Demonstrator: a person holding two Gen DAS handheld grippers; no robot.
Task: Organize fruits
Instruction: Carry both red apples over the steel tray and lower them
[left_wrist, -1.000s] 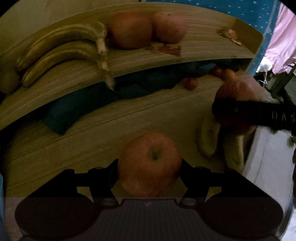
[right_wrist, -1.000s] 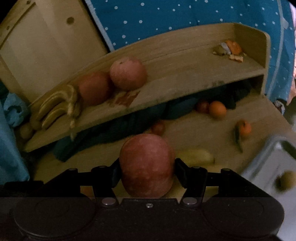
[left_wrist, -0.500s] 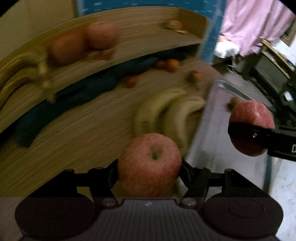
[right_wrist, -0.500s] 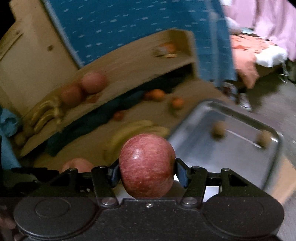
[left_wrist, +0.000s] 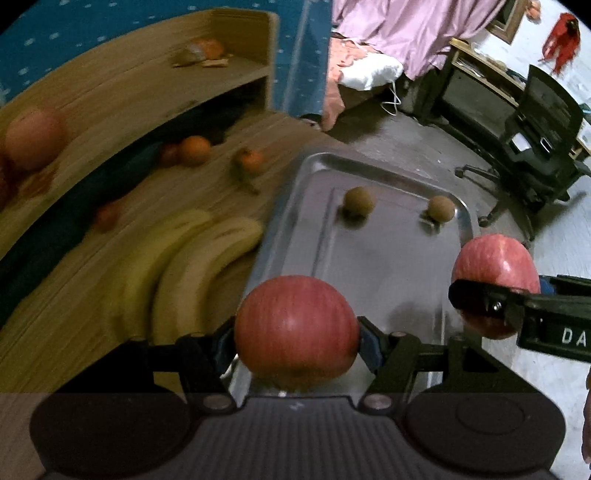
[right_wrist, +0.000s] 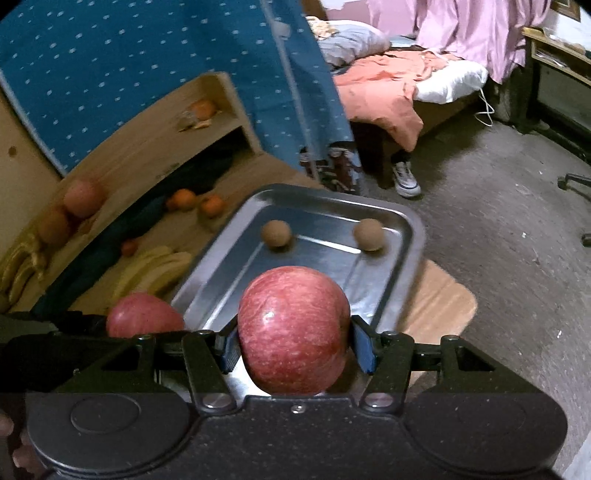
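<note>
My left gripper (left_wrist: 295, 338) is shut on a red apple (left_wrist: 295, 328), held over the near end of a steel tray (left_wrist: 317, 192). My right gripper (right_wrist: 293, 347) is shut on a second red apple (right_wrist: 293, 328), also above the tray (right_wrist: 413, 236). Each view shows the other apple: the right one (left_wrist: 496, 269) at the left view's right edge, the left one (right_wrist: 142, 314) low left in the right view. Two small brown fruits (left_wrist: 357, 201) (left_wrist: 441, 208) lie at the tray's far end. A bunch of bananas (left_wrist: 184, 266) lies left of the tray on the wooden surface.
Oranges (left_wrist: 195, 149) (left_wrist: 251, 160) and a small red fruit (left_wrist: 107, 218) lie on the wooden surface (left_wrist: 110, 266) near dark cloth. A shelf (right_wrist: 155, 125) above holds apples (right_wrist: 83, 197), bananas and orange peel. Bed (right_wrist: 388, 85), office chair (left_wrist: 535, 147) and bare floor lie beyond.
Both grippers swung right from the wooden shelf to above the steel tray, each keeping its apple. The left apple's stem end no longer faces the camera.
</note>
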